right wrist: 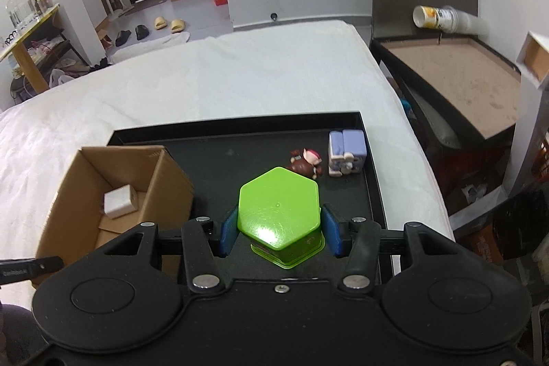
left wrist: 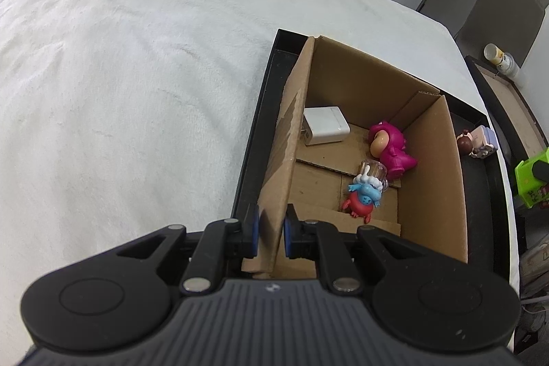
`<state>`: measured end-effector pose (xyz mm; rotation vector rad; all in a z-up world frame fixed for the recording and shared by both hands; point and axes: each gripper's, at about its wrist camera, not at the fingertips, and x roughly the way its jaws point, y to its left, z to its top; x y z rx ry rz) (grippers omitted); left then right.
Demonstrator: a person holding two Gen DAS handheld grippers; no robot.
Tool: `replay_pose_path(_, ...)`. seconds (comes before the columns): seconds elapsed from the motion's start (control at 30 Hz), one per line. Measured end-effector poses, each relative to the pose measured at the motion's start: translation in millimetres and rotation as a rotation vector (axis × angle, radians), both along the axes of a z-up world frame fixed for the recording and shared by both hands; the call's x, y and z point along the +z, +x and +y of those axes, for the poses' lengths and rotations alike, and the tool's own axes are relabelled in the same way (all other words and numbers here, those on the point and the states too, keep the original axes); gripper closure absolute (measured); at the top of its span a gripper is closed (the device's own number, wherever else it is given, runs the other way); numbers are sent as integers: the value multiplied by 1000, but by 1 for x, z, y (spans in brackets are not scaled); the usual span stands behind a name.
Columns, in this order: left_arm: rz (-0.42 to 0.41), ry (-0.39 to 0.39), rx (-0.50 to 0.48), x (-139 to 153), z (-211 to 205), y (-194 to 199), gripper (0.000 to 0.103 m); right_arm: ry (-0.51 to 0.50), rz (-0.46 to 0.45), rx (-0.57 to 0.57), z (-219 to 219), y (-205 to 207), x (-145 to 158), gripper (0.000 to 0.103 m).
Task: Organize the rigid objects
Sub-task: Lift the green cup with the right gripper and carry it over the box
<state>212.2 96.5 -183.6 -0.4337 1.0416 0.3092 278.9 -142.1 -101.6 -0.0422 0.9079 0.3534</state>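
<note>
My left gripper [left wrist: 270,230] is shut on the left wall of the cardboard box [left wrist: 284,139], which stands in a black tray [left wrist: 255,139]. Inside the box lie a white charger [left wrist: 326,125], a pink figure [left wrist: 391,148] and a small blue-and-red figure [left wrist: 363,194] against a clear cup. My right gripper [right wrist: 279,230] is shut on a green hexagonal container [right wrist: 279,208], held above the tray floor [right wrist: 219,156]. The same container [left wrist: 530,180] shows at the right edge of the left wrist view. The box [right wrist: 113,194] stands to the left of it.
A brown-and-pink figure [right wrist: 307,162] and a lilac block toy [right wrist: 346,153] lie at the tray's far right corner. The tray rests on a white blanket [right wrist: 223,81]. To the right stands a black-framed board [right wrist: 456,81] with a paper cup [right wrist: 442,18] on it.
</note>
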Motion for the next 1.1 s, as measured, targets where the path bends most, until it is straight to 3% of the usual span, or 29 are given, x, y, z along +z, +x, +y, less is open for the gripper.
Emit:
replay_pose_path(0.43, -15, -33, -4, -1, 8, -5, 90, -15, -50, 37, 37, -10, 27, 54)
replay_pose_path(1.1, -25, -70, -3, -4, 15, -5, 89, -21, -53, 111, 97, -17, 32, 54)
